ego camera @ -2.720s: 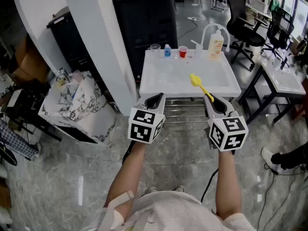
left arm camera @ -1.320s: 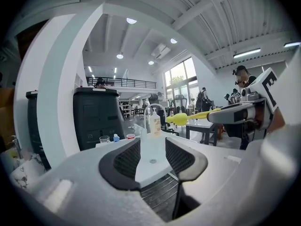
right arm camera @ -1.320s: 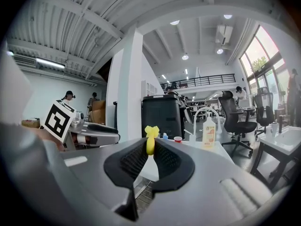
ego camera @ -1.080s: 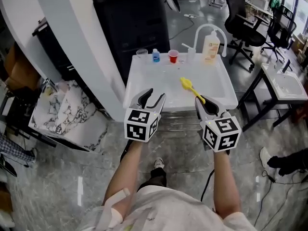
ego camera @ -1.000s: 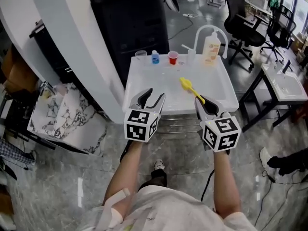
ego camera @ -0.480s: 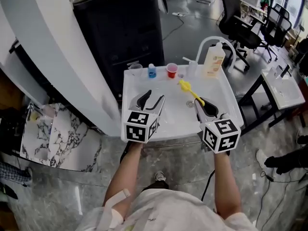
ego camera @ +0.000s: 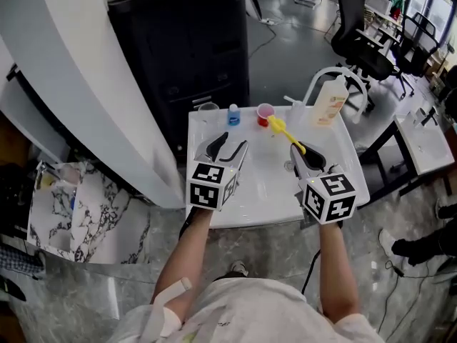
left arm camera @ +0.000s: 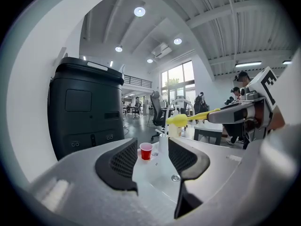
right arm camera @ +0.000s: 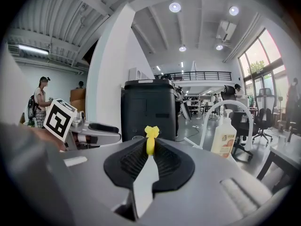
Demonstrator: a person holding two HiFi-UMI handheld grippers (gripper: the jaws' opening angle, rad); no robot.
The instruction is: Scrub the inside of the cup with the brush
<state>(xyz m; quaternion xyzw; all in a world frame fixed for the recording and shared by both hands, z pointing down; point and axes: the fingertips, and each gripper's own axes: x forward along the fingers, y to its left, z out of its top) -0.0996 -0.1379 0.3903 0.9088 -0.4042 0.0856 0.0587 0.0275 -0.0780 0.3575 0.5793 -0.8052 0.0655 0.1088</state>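
Observation:
A small red cup stands at the back of the white sink table; in the left gripper view the red cup shows far off between the jaws. My right gripper is shut on the handle of a yellow brush, whose head points toward the cup and hangs just in front of it. The brush sticks out level between the pads. My left gripper is open with nothing in it, over the table's front left part, beside the right one.
A clear cup and a small blue bottle stand left of the red cup. A soap pump bottle and a curved white faucet are at the back right. A black cabinet rises behind the table, with a white pillar at left.
Both grippers have moved forward from in front of the table to above its front half. The brush head has come close to the red cup. The brush stays gripped.

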